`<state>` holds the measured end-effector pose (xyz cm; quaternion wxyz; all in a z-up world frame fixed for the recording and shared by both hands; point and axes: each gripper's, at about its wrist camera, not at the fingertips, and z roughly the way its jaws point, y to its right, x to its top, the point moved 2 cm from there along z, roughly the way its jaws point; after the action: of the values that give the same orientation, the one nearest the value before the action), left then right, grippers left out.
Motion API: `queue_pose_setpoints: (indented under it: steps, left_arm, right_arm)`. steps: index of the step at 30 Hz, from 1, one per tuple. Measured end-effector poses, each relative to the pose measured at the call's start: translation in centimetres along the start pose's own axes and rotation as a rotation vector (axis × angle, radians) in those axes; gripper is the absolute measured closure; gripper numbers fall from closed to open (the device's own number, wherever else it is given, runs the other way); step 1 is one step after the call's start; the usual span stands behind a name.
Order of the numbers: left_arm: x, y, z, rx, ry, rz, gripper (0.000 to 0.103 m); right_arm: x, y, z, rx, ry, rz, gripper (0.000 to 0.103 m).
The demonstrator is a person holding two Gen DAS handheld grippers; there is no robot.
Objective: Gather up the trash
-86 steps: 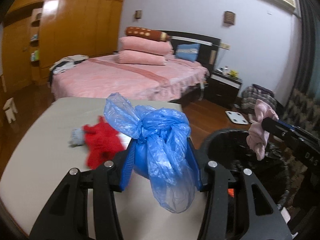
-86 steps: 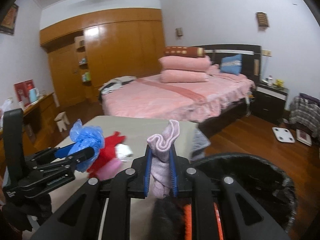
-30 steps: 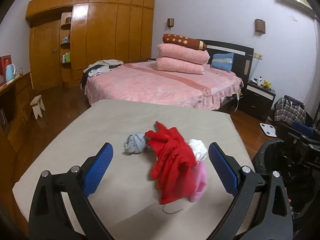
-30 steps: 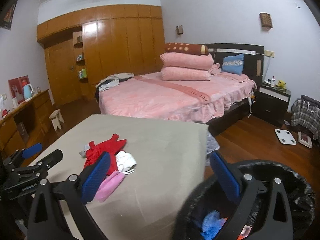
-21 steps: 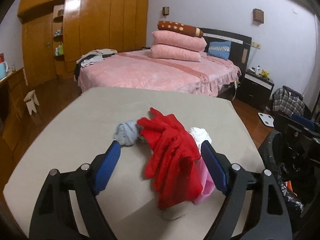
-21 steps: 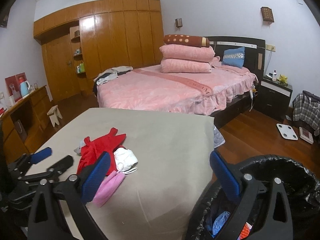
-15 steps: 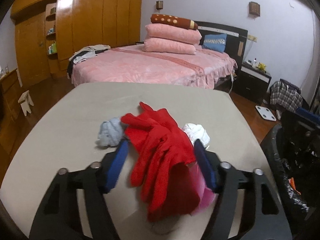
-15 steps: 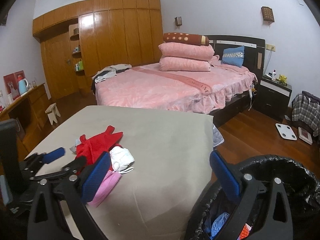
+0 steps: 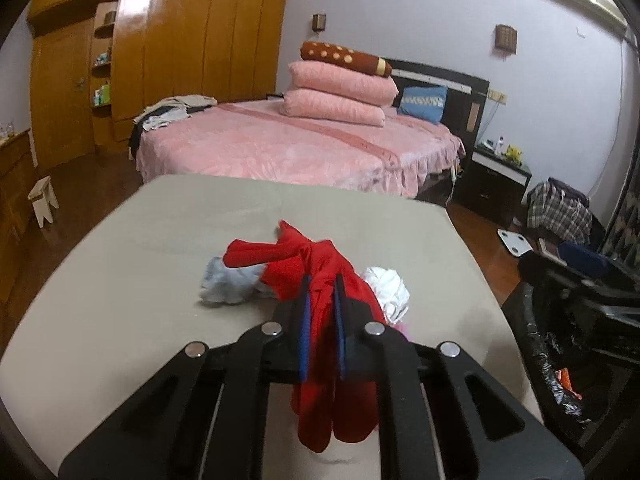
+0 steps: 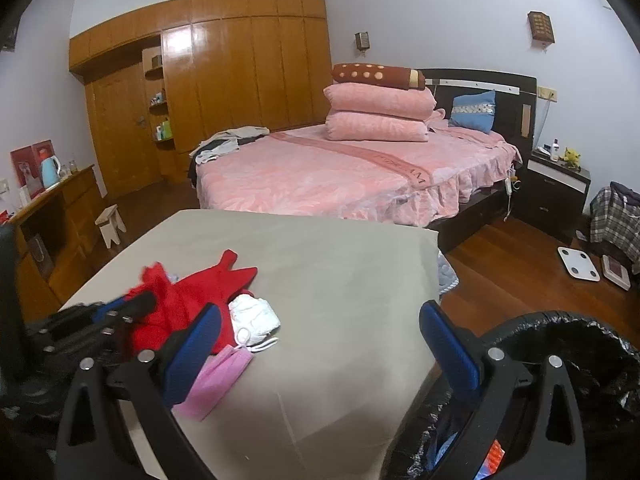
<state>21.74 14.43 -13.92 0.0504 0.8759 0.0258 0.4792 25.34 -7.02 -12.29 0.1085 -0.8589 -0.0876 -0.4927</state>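
A red cloth (image 9: 316,268) lies bunched on the beige table (image 9: 160,240). My left gripper (image 9: 321,280) has its jaws closing on it, and the blue pads press a fold of it, with the tail hanging below. From the right wrist view the red cloth (image 10: 192,292) and the left gripper (image 10: 132,304) sit at the left. My right gripper (image 10: 320,316) stands open and empty over the table's near right corner. Beside the cloth lie a white crumpled wad (image 10: 254,314), a pink mask (image 10: 216,376) and a grey-blue wad (image 9: 224,280).
A black-lined trash bin (image 10: 560,320) with some scraps inside stands just off the table's right edge. Beyond the table are a pink bed (image 10: 340,172), a dark nightstand (image 10: 556,184) and wooden wardrobes (image 10: 240,68). A white scale (image 10: 579,263) lies on the wood floor.
My left gripper dropped the blue bag, moved forward and down to the red cloth and closed on it. My right gripper let go of the pink cloth and stays open.
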Motion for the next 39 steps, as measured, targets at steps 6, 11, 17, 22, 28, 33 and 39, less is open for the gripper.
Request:
queue_pose_setpoints:
  steps: [6, 11, 17, 22, 28, 33, 39]
  left_arm:
    - [-0.6, -2.2, -2.2, 0.058, -0.009, -0.009, 0.094]
    - [-2.0, -4.5, -2.3, 0.105, -0.058, -0.021, 0.094]
    - [-3.3, -6.2, -2.2, 0.122, -0.093, -0.037, 0.089]
    - [-3.4, -6.8, -2.2, 0.124, -0.094, -0.056, 0.088]
    - [-3.6, -6.9, -1.9, 0.118, -0.099, -0.062, 0.072]
    - [-3.4, -6.4, -1.9, 0.106, -0.08, -0.07, 0.041]
    - [-2.8, -5.0, -0.1, 0.094, -0.097, -0.051, 0.021]
  right_arm:
    - [-0.3, -1.3, 0.5, 0.019, -0.009, -0.005, 0.006]
    - [-1.6, -3.4, 1.5, 0.05, -0.051, -0.016, 0.006]
    - [-3.5, -6.4, 2.8, 0.087, -0.107, -0.053, 0.006]
    - [-4.9, -8.1, 4.1, 0.107, -0.169, -0.089, 0.013]
    - [-6.2, -8.2, 5.3, 0.143, -0.255, -0.093, 0.049]
    - [-6.2, -7.2, 4.9, 0.132, -0.26, -0.092, 0.085]
    - [-5.2, -6.0, 3.9, 0.116, -0.227, -0.091, 0.091]
